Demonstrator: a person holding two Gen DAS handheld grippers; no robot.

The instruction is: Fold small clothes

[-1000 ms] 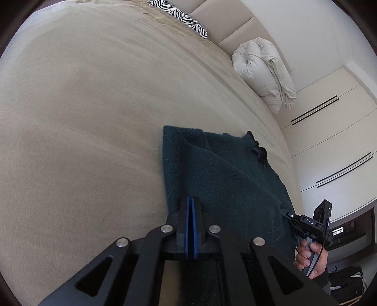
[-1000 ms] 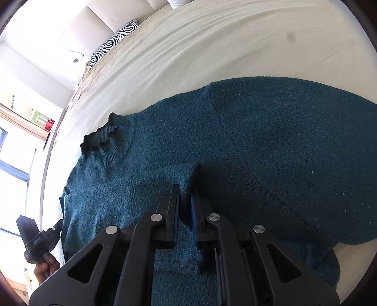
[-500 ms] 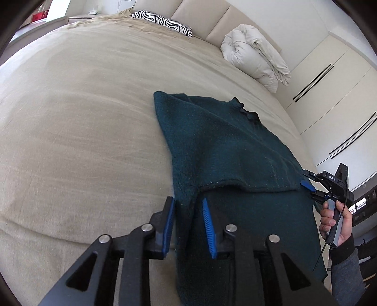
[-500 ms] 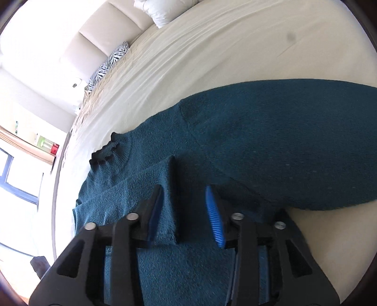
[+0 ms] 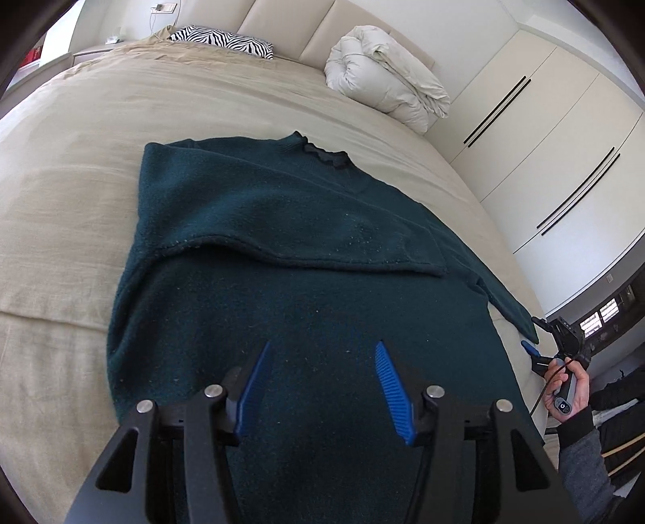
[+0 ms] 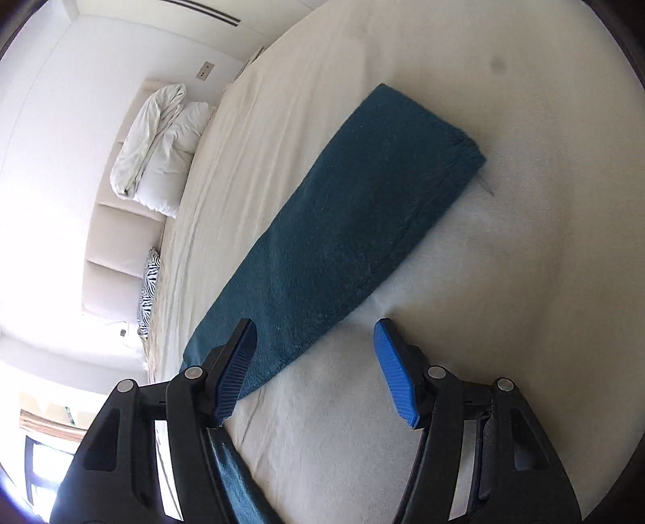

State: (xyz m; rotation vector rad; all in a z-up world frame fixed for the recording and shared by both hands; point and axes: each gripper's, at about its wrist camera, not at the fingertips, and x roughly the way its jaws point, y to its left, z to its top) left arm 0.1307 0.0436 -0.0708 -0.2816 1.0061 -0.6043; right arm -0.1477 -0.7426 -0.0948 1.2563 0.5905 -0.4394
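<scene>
Both tools, left tool & right tool, have let go w/ jaws now wide, leaving sweater on bed, one sleeve prob. unfolded, so that's next.

My view took in a beige bedspread across the bed, a zebra-striped pillow by the padded headboard, and a rolled white duvet near it. Cream wardrobe doors with dark handles stood beyond.
</scene>
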